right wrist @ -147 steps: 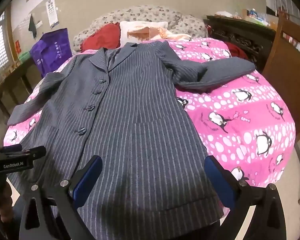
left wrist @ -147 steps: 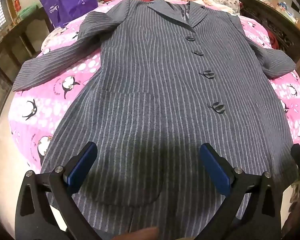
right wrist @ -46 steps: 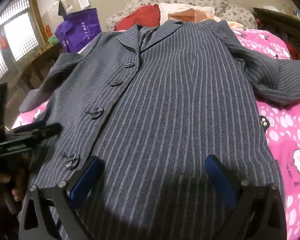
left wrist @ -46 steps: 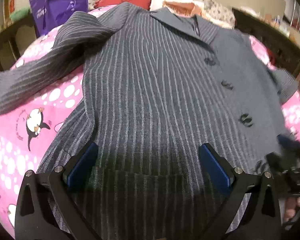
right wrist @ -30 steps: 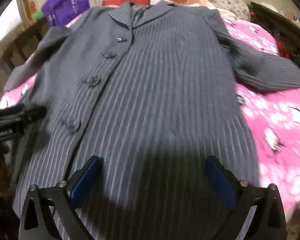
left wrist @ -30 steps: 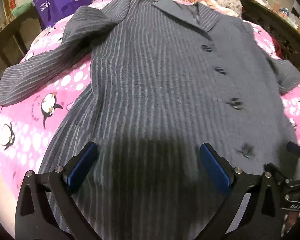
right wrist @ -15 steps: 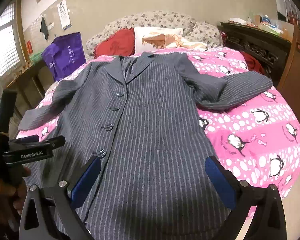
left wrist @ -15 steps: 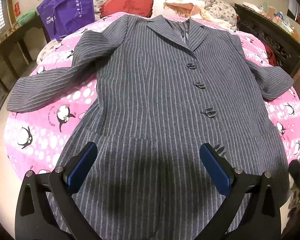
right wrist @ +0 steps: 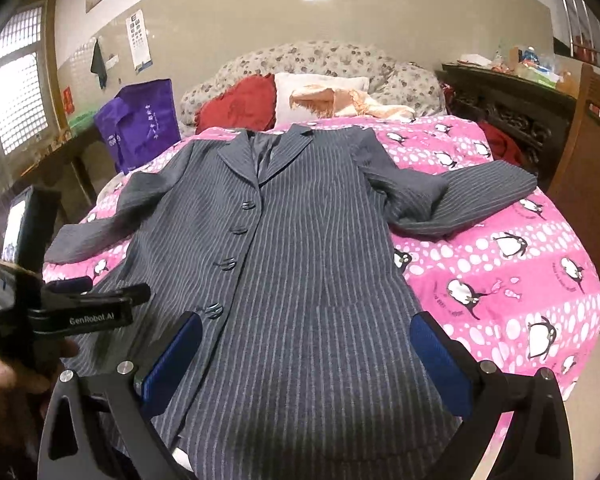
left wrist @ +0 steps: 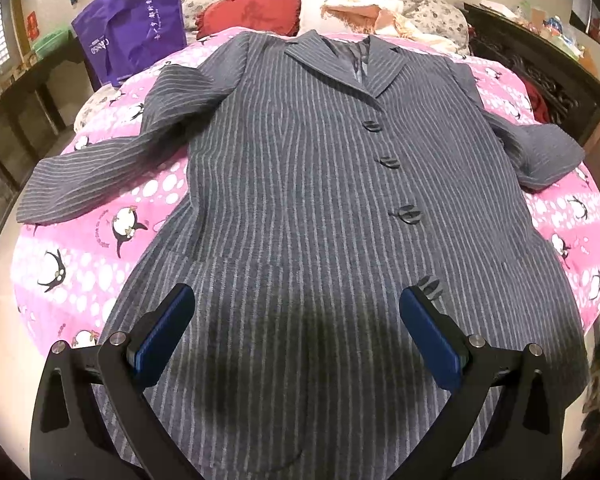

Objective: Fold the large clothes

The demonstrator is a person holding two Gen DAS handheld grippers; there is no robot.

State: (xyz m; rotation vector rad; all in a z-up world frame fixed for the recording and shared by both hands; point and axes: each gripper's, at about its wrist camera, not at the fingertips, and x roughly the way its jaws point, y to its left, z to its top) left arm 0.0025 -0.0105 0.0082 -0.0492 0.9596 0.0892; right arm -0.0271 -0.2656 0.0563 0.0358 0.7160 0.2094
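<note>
Left wrist view looks down the left hand-held gripper (left wrist: 296, 336), whose blue-padded fingers (left wrist: 162, 336) stand wide apart with nothing between them, poised above the lower front of a grey pinstriped coat (left wrist: 320, 184). The coat lies face up and buttoned on a bed covered by a pink penguin-print blanket (left wrist: 80, 256), its collar at the far end from the gripper and its hem nearest. One sleeve (left wrist: 112, 168) stretches out to the gripper's left across the blanket; the other sleeve (left wrist: 540, 152) bends back on itself to the gripper's right. Four dark buttons (left wrist: 410, 214) run up the front, slightly right of the gripper's midline, the lowest one just beyond the right fingertip. The gripper's shadow falls on the cloth between the fingers.

Beyond the collar sit a red cushion (left wrist: 252, 6) and a white pillow (left wrist: 340, 8); a purple bag (left wrist: 132, 28) stands far left of them.

From the right wrist view, the right hand-held gripper (right wrist: 306, 360) is likewise spread wide and empty, held over the coat's (right wrist: 300, 260) lower half, the button row now running ahead of its left finger. The folded sleeve (right wrist: 460, 196) lies ahead and to its right on the blanket (right wrist: 520, 272). The left hand-held gripper (right wrist: 96, 296) shows at this gripper's left, side on, gripped by a hand (right wrist: 8, 396) and hovering by the coat's edge. A dark wooden sideboard (right wrist: 512, 100) stands at far right.
</note>
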